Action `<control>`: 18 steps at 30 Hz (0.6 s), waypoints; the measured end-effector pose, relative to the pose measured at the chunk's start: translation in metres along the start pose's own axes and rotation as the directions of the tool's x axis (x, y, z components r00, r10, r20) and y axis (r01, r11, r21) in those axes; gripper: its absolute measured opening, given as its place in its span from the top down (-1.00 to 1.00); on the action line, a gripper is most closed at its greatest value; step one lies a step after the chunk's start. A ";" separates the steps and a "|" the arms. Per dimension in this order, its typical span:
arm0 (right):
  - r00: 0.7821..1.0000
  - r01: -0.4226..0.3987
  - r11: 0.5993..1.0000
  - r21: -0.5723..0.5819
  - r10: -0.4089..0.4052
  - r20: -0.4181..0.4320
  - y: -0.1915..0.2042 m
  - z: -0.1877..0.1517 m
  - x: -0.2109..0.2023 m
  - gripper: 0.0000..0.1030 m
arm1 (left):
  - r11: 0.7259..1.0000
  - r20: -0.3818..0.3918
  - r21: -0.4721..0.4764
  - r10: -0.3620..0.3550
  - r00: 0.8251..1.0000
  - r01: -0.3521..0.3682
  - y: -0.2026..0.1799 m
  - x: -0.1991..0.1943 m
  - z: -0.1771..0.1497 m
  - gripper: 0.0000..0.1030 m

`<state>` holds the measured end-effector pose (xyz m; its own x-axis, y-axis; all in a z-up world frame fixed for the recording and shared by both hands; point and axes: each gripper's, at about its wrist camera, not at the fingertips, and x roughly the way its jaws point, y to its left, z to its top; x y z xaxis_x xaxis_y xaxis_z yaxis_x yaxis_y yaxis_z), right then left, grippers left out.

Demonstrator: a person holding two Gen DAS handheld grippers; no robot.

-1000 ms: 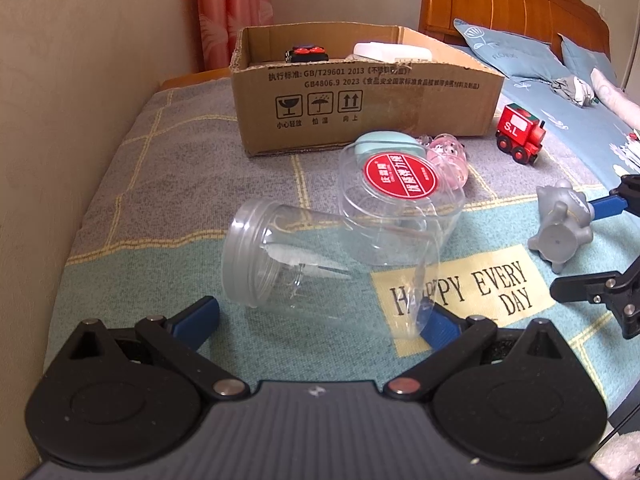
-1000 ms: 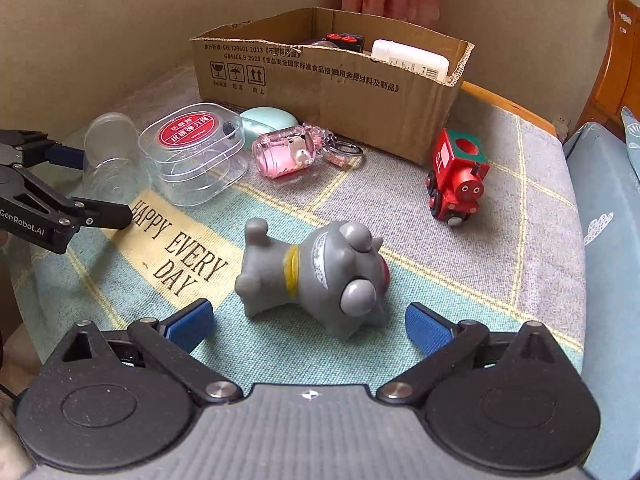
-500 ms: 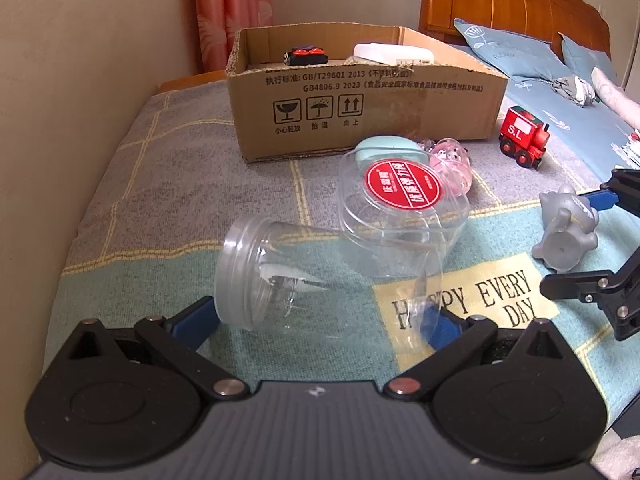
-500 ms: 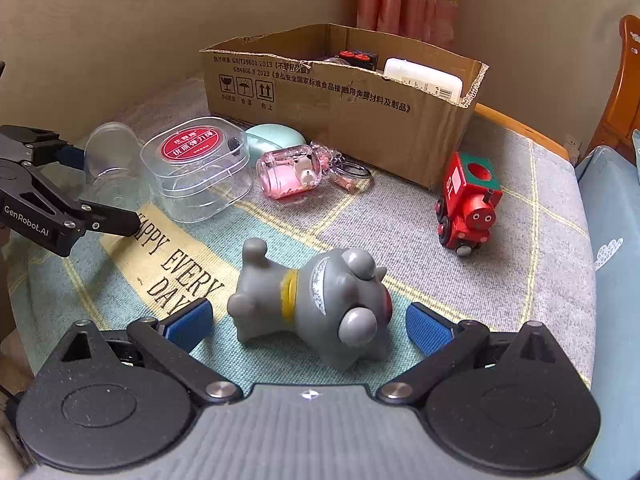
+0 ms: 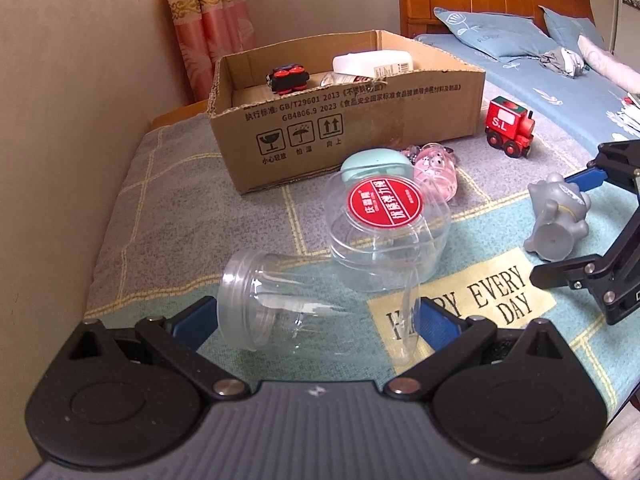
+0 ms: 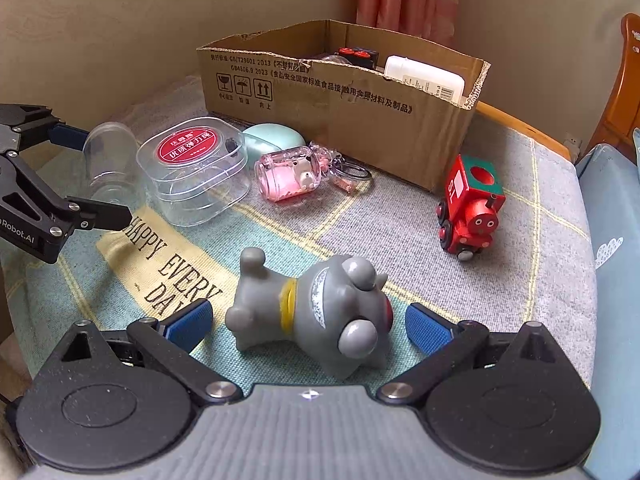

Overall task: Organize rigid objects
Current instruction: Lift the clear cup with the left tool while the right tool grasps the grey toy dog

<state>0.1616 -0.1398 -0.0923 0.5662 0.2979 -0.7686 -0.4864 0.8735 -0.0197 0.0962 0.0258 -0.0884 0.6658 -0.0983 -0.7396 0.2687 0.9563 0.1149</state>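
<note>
A clear plastic jar (image 5: pixel 304 304) lies on its side between the open fingers of my left gripper (image 5: pixel 316 320); the pads are beside it, not pressed on it. It also shows in the right wrist view (image 6: pixel 108 160). A grey dog figurine (image 6: pixel 320 312) lies between the open fingers of my right gripper (image 6: pixel 308 324), and shows in the left wrist view (image 5: pixel 560 220). A cardboard box (image 5: pixel 360 120) at the back holds a black-and-red toy (image 5: pixel 288 78) and a white bottle (image 5: pixel 372 64).
A clear tub with a red label (image 5: pixel 384 232), a mint case (image 5: pixel 372 162), a pink keychain bottle (image 6: pixel 292 176) and a red toy train (image 6: pixel 468 208) lie on the blanket before the box. A wall runs along the left. A bed with blue pillows (image 5: pixel 500 36) is behind.
Both grippers have moved forward: the jar now lies deeper between my left fingers and the dog deeper between my right fingers. Nothing on the blanket has moved.
</note>
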 end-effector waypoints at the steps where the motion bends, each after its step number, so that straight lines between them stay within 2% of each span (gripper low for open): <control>1: 1.000 0.001 1.000 0.002 -0.001 -0.001 0.000 0.000 0.000 -1.00 | 1.000 0.002 -0.002 -0.001 1.000 0.001 0.001 0.000 0.001 -0.98; 9: 1.000 -0.009 1.000 0.000 0.009 -0.002 0.006 0.002 -0.001 -0.99 | 1.000 -0.011 0.012 0.005 1.000 -0.005 0.003 -0.002 0.004 -0.94; 13: 1.000 -0.017 1.000 0.015 0.017 0.004 0.005 0.003 -0.003 -0.91 | 1.000 -0.003 0.015 0.000 1.000 0.000 0.003 -0.004 0.004 -0.94; 16: 1.000 -0.009 1.000 0.024 0.009 0.000 0.005 0.004 -0.006 -0.77 | 1.000 -0.006 0.026 -0.012 1.000 0.012 0.002 -0.003 0.005 -0.93; 18: 1.000 0.013 1.000 0.026 -0.013 -0.010 0.004 0.005 -0.007 -0.60 | 0.999 -0.014 0.033 -0.020 1.000 0.020 0.002 -0.001 0.005 -0.79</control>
<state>0.1591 -0.1365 -0.0843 0.5658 0.2828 -0.7746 -0.4613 0.8872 -0.0130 0.0996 0.0261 -0.0839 0.6508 -0.1132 -0.7507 0.3045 0.9447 0.1215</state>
